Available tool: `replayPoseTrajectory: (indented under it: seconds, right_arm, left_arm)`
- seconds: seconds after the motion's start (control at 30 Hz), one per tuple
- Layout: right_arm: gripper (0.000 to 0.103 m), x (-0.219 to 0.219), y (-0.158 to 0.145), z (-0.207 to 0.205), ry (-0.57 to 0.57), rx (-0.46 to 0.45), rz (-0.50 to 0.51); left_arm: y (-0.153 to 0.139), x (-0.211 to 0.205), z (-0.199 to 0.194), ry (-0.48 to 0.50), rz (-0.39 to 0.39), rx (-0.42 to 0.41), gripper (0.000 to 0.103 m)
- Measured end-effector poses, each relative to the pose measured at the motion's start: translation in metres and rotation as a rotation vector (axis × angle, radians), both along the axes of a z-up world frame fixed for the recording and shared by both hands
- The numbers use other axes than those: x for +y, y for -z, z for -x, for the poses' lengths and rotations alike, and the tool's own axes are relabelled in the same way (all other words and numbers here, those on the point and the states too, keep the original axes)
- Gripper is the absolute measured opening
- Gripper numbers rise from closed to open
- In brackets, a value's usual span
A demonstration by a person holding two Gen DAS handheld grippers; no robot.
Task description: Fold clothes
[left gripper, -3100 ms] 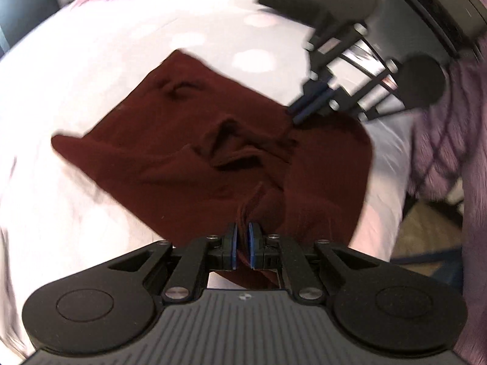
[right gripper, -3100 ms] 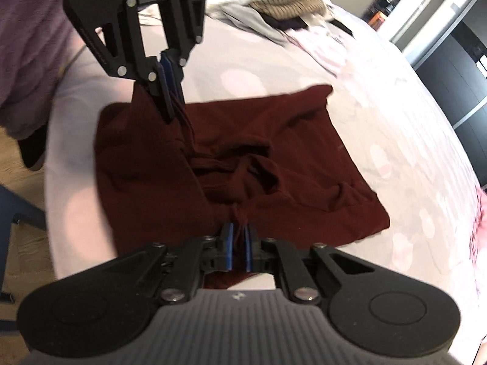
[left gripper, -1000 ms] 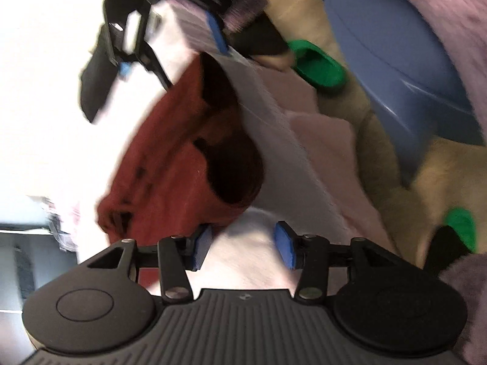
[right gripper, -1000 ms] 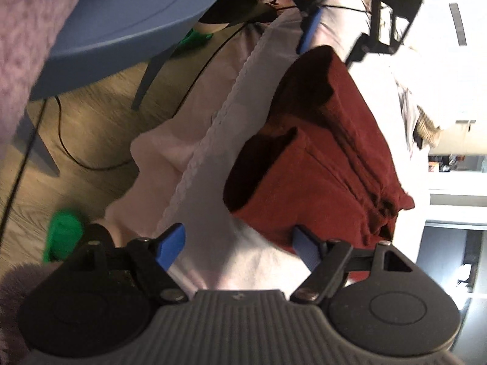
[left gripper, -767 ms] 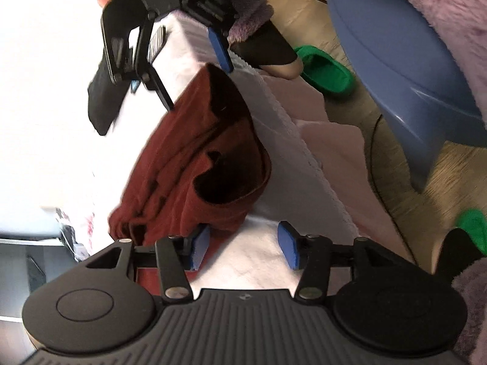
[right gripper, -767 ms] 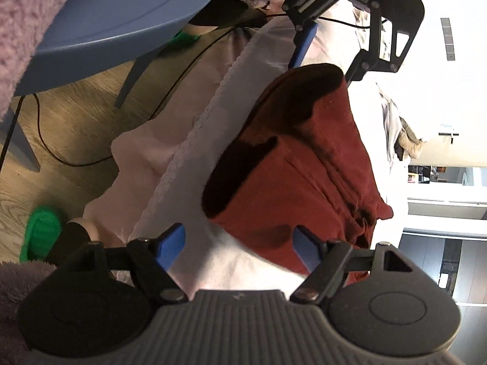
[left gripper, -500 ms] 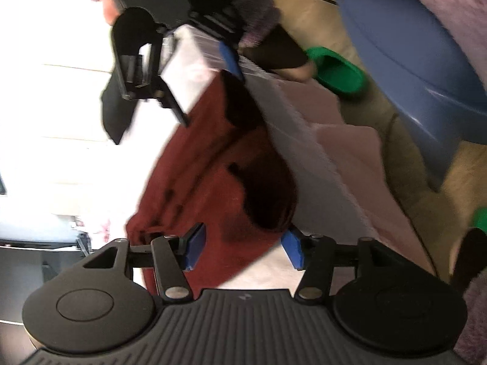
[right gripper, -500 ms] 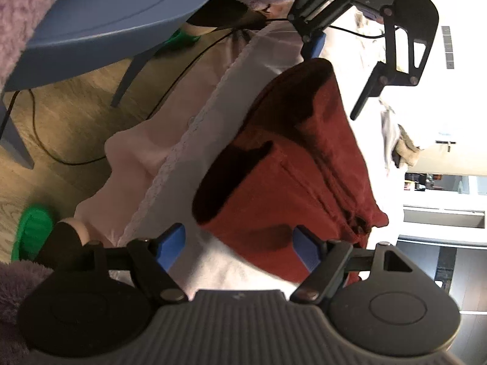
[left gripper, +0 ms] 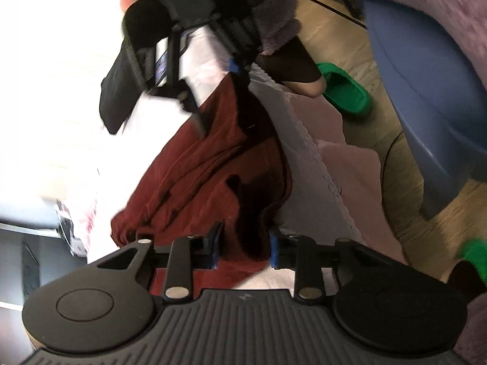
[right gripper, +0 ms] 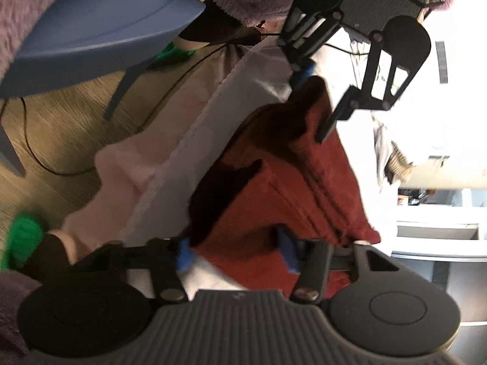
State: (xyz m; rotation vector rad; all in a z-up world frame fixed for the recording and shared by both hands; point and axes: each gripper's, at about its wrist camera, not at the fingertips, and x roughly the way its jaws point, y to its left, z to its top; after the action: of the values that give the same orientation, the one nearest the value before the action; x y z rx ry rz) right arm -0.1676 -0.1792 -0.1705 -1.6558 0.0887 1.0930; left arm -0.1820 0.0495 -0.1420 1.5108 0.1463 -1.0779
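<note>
A dark red garment [left gripper: 213,164] [right gripper: 289,176] lies folded in a long band near the edge of the white bed [left gripper: 307,164] [right gripper: 243,91]. My left gripper [left gripper: 244,246] has one end of the band between its blue pads; its jaws are closing and have not clamped the cloth. At the opposite end, my right gripper [right gripper: 236,255] straddles the cloth with a wider gap, its jaws also closing. Each gripper shows at the far end in the other's view: the right gripper [left gripper: 216,91], the left gripper [right gripper: 315,103].
The bed's edge drops to a wooden floor. A blue chair [left gripper: 426,91] [right gripper: 91,30] stands close by, with green slippers [left gripper: 344,91] [right gripper: 21,237] and a black cable [right gripper: 45,164] below. A fuzzy purple sleeve [left gripper: 280,30] hangs over the bed. Other clothes [right gripper: 398,164] lie farther along.
Three seconds ago both grippers were shut on the spread garment. They let go, then stood open at the ends of the folded band. Both pairs of jaws have since narrowed around the cloth.
</note>
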Motion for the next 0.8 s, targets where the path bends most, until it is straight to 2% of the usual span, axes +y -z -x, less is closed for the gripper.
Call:
replayPoseTrajectory:
  seconds: [0.03,0.1,0.17,0.37,0.5,0.57,0.7,0.8]
  right_arm:
    - [0.044,0.000,-0.003,0.001,0.009,0.011,-0.010]
    - [0.027,0.000,-0.009,0.003,0.030,0.029,-0.036]
    - [0.024,0.002,-0.022,-0.001,0.080,0.066,-0.084]
    - [0.022,0.005,-0.052,-0.020,0.228,0.163,-0.228]
    - [0.023,0.002,-0.072,-0.038,0.339,0.322,-0.296]
    - [0.023,0.001,-0.080,-0.047,0.380,0.360,-0.344]
    - [0.022,0.001,-0.095,-0.066,0.462,0.407,-0.415]
    - [0.021,-0.001,-0.111,-0.083,0.515,0.426,-0.468]
  left_arm:
    - [-0.004,-0.001,-0.002,-0.026,0.003,0.024,0.022]
    - [-0.012,-0.002,-0.006,-0.076,0.020,0.071,0.020]
    - [-0.021,-0.002,-0.011,-0.123,0.041,0.114,0.018]
    - [-0.055,-0.002,-0.039,-0.308,0.163,0.306,0.016]
    - [-0.080,0.006,-0.069,-0.453,0.271,0.499,0.016]
    - [-0.088,0.010,-0.086,-0.523,0.331,0.571,0.015]
    - [-0.102,0.017,-0.109,-0.613,0.417,0.623,0.015]
    - [-0.114,0.020,-0.123,-0.645,0.452,0.618,0.014]
